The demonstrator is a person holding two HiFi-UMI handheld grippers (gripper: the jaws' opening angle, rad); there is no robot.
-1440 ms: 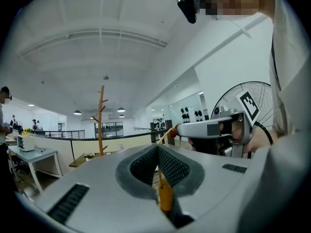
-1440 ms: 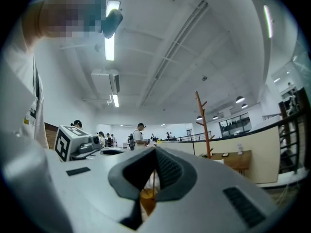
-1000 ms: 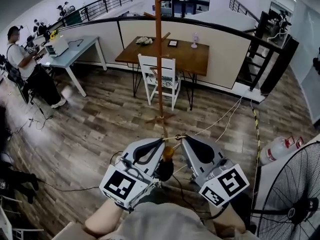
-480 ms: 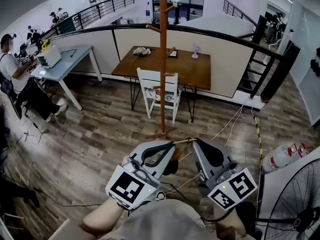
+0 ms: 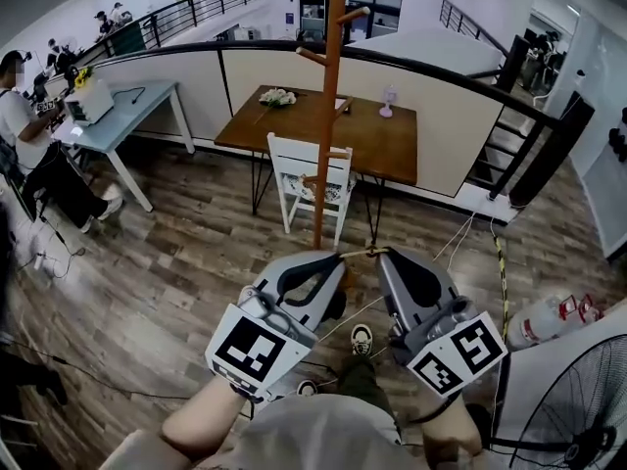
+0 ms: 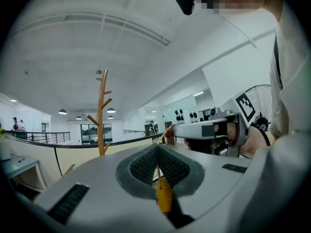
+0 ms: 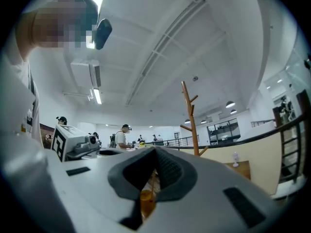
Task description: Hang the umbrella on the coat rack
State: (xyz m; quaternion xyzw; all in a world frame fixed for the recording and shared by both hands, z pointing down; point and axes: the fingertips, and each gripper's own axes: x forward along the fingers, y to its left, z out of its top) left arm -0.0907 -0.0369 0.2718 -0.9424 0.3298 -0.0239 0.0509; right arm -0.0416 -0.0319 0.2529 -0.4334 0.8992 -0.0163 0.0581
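A tall orange-brown coat rack (image 5: 329, 106) with stub pegs stands on the wood floor just ahead of me; it also rises in the left gripper view (image 6: 101, 114) and the right gripper view (image 7: 190, 116). The umbrella's thin cord loop (image 5: 359, 253) is stretched between both gripper tips. My left gripper (image 5: 337, 257) (image 6: 158, 149) is shut on the cord, with the orange umbrella handle (image 6: 164, 196) hanging right under its jaws. My right gripper (image 5: 381, 254) (image 7: 154, 152) is shut on the same cord, with the handle (image 7: 146, 201) below it. The umbrella's dark body (image 5: 337, 307) is mostly hidden behind the left gripper.
A white chair (image 5: 315, 169) and a wooden table (image 5: 377, 130) stand right behind the rack, against a low wall with a railing. Cables trail over the floor. A standing fan (image 5: 568, 409) and a white cylinder (image 5: 551, 313) are at the right. A seated person (image 5: 29, 130) and a desk (image 5: 118, 106) are at the left.
I have come closer to the coat rack, which now looms larger just beyond the gripper tips. Both grippers rose slightly, still holding the cord between them. My shoe has come into view.
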